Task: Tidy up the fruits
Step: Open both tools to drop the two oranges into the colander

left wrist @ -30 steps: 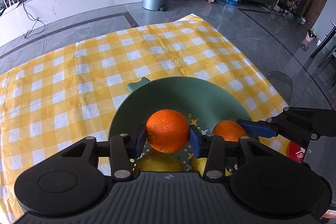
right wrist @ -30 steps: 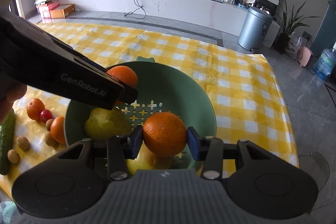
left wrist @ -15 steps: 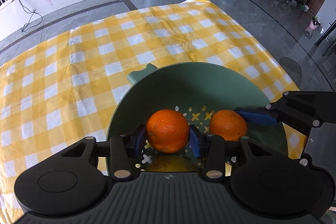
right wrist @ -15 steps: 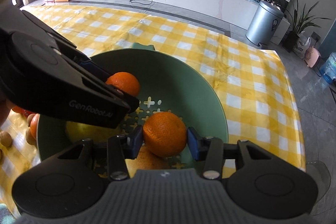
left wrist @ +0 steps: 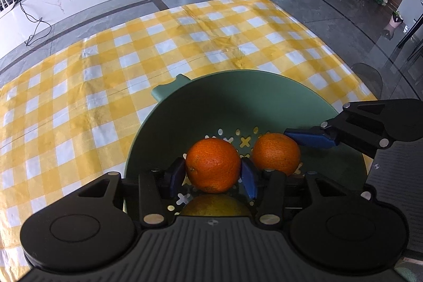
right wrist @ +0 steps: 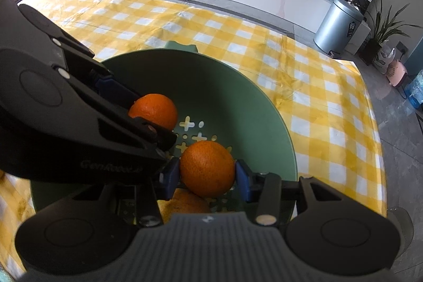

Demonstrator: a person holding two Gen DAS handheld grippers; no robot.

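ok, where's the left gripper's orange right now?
In the left wrist view the orange sits low centre between the left gripper, inside the green colander, left of the right gripper's orange.

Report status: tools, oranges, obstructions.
Left tool just opening, one orange between. Right tool shut on other orange. Both over green bowl. Tools crowd each other.

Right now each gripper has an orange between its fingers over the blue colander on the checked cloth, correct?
Not quite: the colander is green, not blue, as the right wrist view shows. Left gripper and right gripper each have an orange between their fingers.
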